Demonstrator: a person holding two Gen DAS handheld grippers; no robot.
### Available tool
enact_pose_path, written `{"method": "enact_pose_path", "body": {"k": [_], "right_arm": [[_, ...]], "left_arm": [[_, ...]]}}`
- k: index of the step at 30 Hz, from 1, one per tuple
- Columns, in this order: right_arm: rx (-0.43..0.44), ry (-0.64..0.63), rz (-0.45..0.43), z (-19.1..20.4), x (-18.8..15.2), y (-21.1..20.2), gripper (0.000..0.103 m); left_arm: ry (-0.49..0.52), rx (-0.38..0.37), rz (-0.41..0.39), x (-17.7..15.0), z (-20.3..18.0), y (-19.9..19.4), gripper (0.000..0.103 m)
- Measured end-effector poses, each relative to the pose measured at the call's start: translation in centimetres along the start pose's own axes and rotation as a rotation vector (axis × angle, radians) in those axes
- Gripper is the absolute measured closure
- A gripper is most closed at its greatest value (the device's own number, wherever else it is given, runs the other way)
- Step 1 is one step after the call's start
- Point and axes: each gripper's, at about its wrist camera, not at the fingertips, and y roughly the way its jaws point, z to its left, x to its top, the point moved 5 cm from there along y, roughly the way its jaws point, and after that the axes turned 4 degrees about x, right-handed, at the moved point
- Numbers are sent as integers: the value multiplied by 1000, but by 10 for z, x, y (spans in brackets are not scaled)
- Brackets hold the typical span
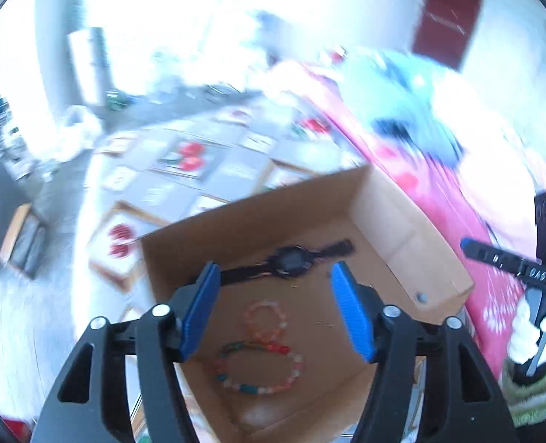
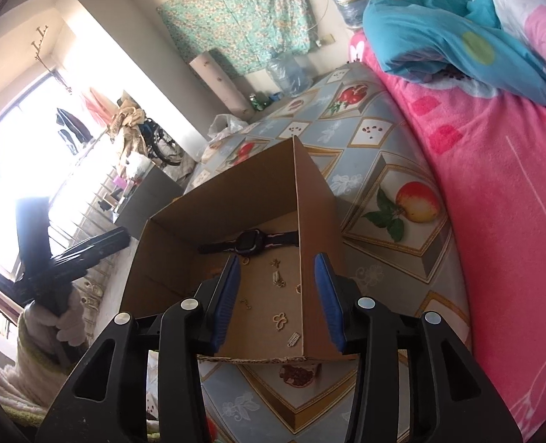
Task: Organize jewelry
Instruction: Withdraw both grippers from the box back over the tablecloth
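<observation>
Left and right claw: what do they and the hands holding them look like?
Both the left claw and right claw have black plastic frames with triangular cut-outs, silver round bolts and ribbed blue pads. The right unit's black body bears white lettering. Each hand wears a white glove with a green fuzzy sleeve.

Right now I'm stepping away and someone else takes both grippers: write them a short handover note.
Left hand-held gripper: open, empty, above the cardboard box.
Right hand-held gripper: open, empty; the box's side wall stands between its fingers.
In the box: black watch, two bead bracelets, small gold charms.
Done: these pieces are boxed.
Left: no more jewelry shows outside the box; check the bed.
</observation>
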Motion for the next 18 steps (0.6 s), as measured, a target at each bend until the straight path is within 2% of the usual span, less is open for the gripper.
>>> {"method": "enact_pose_path", "body": {"k": [4,9,13,14,18], "right_arm": [[-45,14,32,-5,-8,11,61],[-108,32,66,-13,-19,22,61],[-126,49,97,-17,-26,29,63],[-129,49,107,-17,-28,31,68],[-147,42,113,-15,-31,32,71]], "left_arm": [[-148,43,-32,-19,32,-10,34],[-278,36,34,-56,60,-17,32],[-324,-14,83,-88,52,2,32],[-328,-29,89,-92,48,6,32],[-323,-52,109,-102,35,20,32]]}}
